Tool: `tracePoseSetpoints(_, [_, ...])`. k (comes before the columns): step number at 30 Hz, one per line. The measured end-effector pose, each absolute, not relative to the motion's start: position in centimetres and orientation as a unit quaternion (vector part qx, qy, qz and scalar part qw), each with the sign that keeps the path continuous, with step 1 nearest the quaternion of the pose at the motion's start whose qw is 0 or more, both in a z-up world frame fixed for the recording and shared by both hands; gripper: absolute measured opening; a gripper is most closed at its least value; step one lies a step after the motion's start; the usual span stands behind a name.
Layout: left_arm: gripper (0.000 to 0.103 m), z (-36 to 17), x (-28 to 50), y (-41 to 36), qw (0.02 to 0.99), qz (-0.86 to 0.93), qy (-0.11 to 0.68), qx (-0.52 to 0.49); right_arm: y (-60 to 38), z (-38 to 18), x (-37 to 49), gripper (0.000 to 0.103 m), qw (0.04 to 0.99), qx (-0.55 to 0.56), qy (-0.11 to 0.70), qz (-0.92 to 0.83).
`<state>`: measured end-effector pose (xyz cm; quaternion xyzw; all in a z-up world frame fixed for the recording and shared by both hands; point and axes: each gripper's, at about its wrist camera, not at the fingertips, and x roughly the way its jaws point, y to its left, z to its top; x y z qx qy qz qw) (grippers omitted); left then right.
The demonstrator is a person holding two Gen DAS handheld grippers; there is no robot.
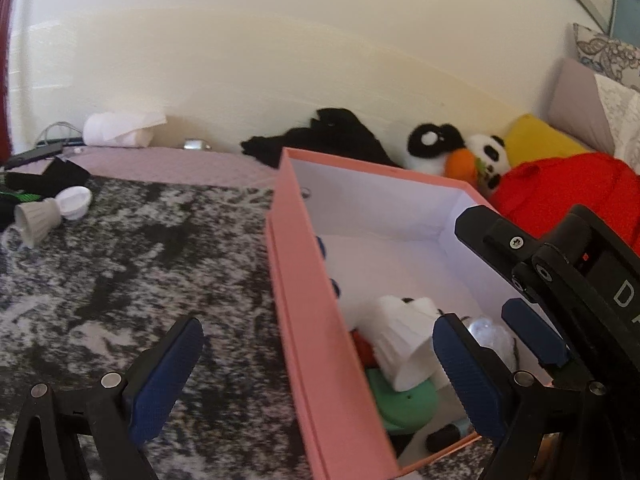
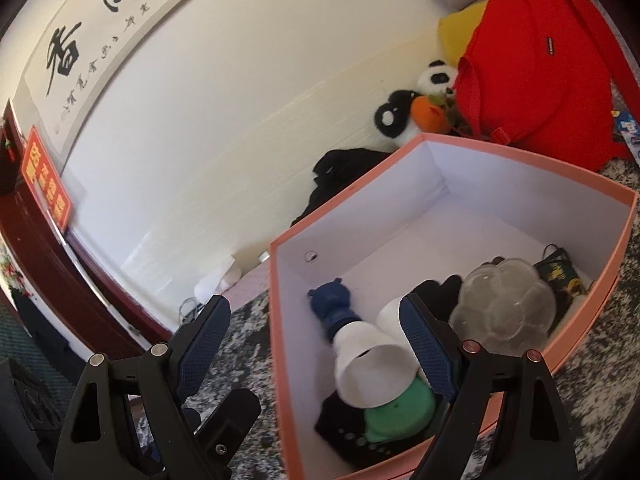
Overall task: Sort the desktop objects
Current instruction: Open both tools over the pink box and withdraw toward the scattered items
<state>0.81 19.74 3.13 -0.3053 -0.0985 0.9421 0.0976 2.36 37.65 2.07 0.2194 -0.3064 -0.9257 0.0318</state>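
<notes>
Both claws hang at the near end of the pink box (image 2: 624, 216), jaws wide and holding nothing: left claw (image 1: 316, 368) straddles the box's left wall, right claw (image 2: 316, 344) does the same from its side. Already in the box: a white cup (image 2: 372, 372), a green disc (image 2: 400, 408), a blue bear figure (image 2: 332, 304), a clear lumpy piece (image 2: 504, 312) and a dark packet (image 2: 560, 276). Still unsorted, well apart on the mottled surface (image 1: 140, 280) at far left: a grey cup (image 1: 38, 222) on its side, touching a white cup-shaped piece (image 1: 74, 202). Judgement: the step in hand is fetching these two. Recommend the left claw, being nearer; lift clear of the box wall first, approach the grey cup across its ribbed side, close squarely so it does not roll, and take one piece at a time
</notes>
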Motion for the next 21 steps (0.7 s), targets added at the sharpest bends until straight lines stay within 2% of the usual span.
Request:
tracePoseSetpoints(11, [0.096,3.9,1.8,16.8,0.056,0.951,-0.071,-0.294,33.6,2.5,2.4,0.090,0.057,0.225,-0.285,-0.930])
tracePoseSetpoints(21, [0.096,5.0,3.5,14.8,0.016,0.964,-0.007,-0.265,29.9,2.8,2.8,0.090,0.073,0.226,-0.252,-0.938])
